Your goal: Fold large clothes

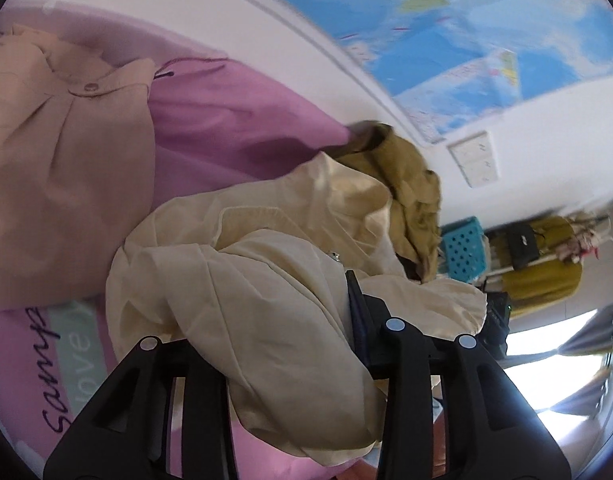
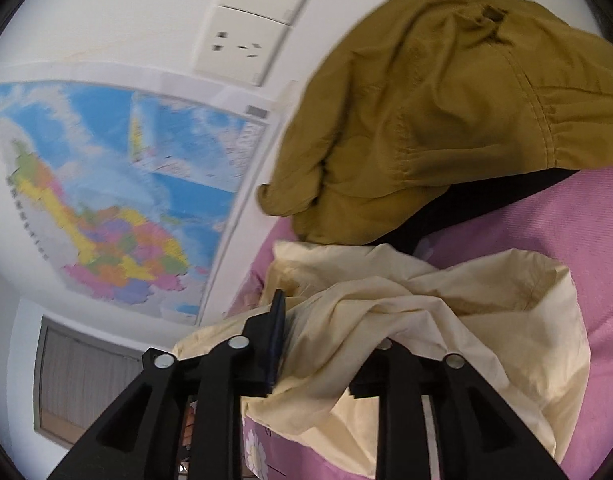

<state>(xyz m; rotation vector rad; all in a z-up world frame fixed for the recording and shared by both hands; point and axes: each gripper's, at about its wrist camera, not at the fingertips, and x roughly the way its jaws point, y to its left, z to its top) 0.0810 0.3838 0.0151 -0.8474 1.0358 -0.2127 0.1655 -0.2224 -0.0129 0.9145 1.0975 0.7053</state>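
Between both hand-held grippers' jaws, cream garment [image 1: 266, 280].

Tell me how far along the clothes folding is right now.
Done: the tan garment lies flat and looks folded on the pink bedsheet. In hand: the cream garment, bunched between both grippers' fingers, left gripper and right gripper. Left: that one, plus the crumpled olive garment.

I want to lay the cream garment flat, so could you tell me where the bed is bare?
Bare pink sheet lies between the tan folded garment and the olive garment, up toward the wall. Near both tools it is crowded with bunched cream garment.
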